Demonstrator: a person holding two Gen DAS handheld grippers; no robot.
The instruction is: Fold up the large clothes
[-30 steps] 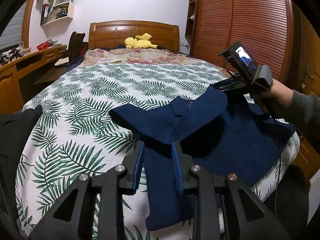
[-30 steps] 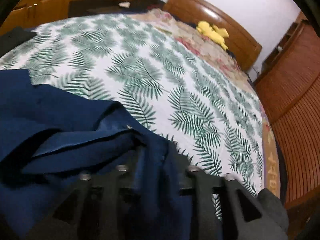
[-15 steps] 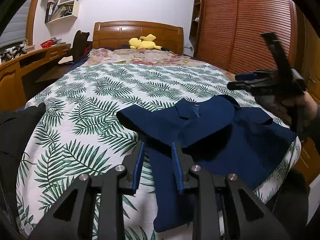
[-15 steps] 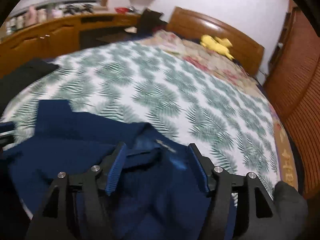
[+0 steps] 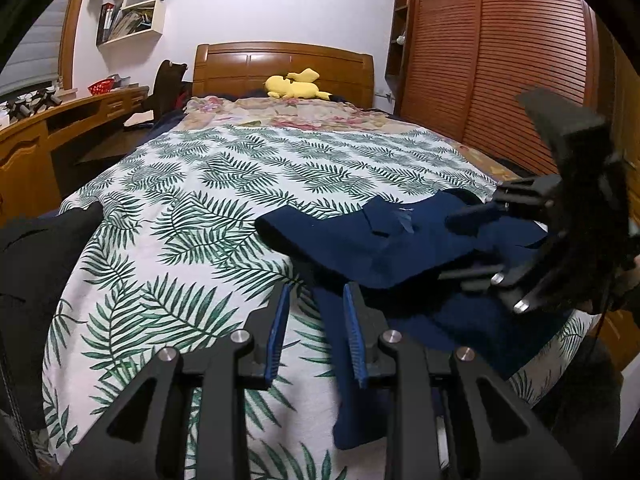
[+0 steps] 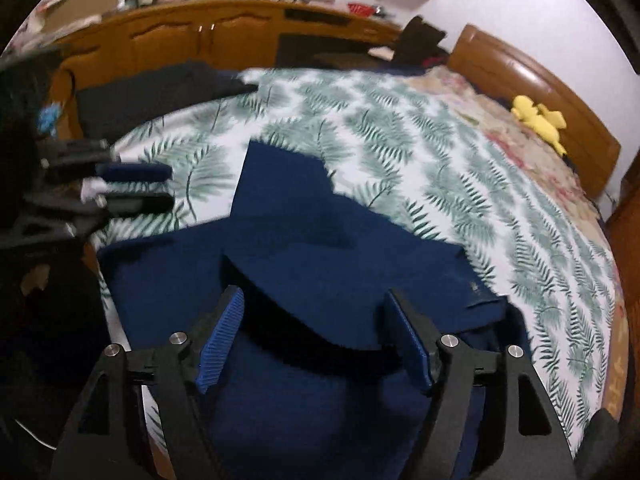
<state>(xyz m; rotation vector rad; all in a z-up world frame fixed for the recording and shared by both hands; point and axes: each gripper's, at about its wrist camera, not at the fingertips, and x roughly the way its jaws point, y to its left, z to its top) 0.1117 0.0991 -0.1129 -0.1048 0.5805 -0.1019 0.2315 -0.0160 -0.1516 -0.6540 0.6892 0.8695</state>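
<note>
A navy blue shirt [image 5: 400, 248] lies partly folded on the near right of the leaf-print bedspread [image 5: 224, 184]; one side is folded over its middle. It also shows in the right wrist view [image 6: 304, 248]. My left gripper [image 5: 314, 304] hovers open and empty at the shirt's near left edge, and shows in the right wrist view [image 6: 160, 188] at the left. My right gripper [image 6: 316, 320] is wide open and empty above the shirt; it shows in the left wrist view [image 5: 468, 248] at the right.
A black garment [image 5: 36, 280] lies on the bed's left edge, also in the right wrist view [image 6: 152, 96]. A yellow plush toy [image 5: 296, 86] sits by the wooden headboard [image 5: 280, 64]. A wooden desk [image 5: 48, 128] runs along the left, a wardrobe [image 5: 492, 64] on the right.
My right gripper let go of the shirt's flap, which now lies folded over the middle, opened wide and pulled back to the right. My left gripper stayed about where it was.
</note>
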